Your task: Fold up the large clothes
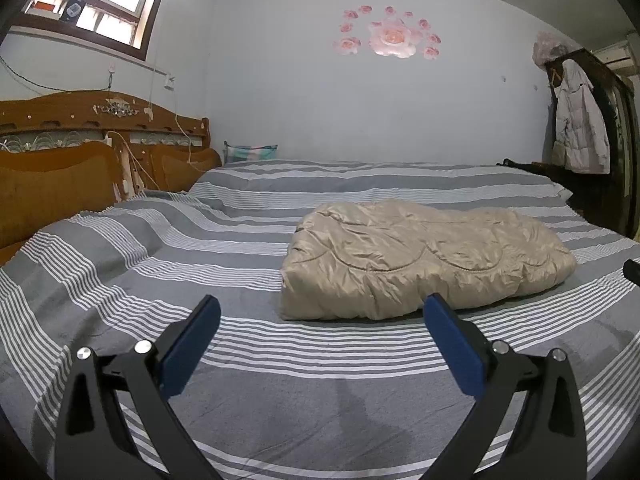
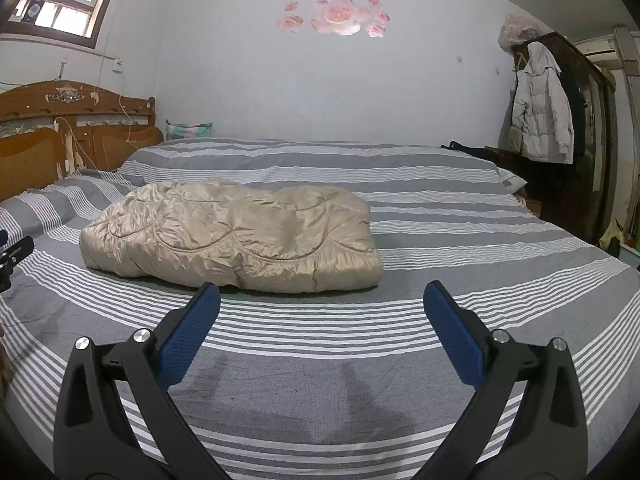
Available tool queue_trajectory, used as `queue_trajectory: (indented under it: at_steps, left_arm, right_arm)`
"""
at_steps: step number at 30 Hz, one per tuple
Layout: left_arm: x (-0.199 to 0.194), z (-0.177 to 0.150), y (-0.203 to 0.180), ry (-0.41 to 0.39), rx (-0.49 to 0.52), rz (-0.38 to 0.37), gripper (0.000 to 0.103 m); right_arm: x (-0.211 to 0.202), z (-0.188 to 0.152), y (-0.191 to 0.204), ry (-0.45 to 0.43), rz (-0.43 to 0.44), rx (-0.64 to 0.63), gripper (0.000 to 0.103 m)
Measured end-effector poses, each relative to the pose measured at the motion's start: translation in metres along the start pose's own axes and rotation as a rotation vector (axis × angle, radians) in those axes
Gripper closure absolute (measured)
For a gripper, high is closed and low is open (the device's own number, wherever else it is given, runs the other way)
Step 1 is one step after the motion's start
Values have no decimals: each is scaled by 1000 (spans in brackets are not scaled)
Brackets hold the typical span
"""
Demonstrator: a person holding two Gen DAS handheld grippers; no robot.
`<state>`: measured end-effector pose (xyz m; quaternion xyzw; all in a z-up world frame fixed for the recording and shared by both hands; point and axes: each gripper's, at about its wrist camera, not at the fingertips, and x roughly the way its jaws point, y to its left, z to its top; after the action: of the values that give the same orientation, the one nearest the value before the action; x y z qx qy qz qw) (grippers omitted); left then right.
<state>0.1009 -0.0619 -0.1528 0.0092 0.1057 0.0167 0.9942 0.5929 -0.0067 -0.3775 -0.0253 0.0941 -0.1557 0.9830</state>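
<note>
A shiny beige quilted garment (image 1: 424,258) lies folded into a thick bundle on the grey and white striped bed (image 1: 200,248). My left gripper (image 1: 322,312) hovers open just in front of the bundle's near edge, nothing between its blue pads. In the right wrist view the same garment (image 2: 236,232) sits ahead and to the left. My right gripper (image 2: 322,300) is open too, short of the bundle's near right corner and apart from it. A piece of the other gripper (image 2: 12,256) shows at the left edge.
A wooden headboard (image 1: 80,140) with hanging cables runs along the left. A dark wardrobe (image 2: 576,128) with a white padded coat (image 2: 542,108) hung on it stands at the right, beyond the bed's end. A small pillow (image 1: 250,152) lies by the far wall.
</note>
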Motion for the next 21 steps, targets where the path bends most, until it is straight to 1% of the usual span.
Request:
queue_trajectory:
  at_steps: [21]
  left_arm:
    - [-1, -1, 4, 4, -5, 3, 2]
  right_arm:
    - [2, -1, 2, 4, -2, -3, 3]
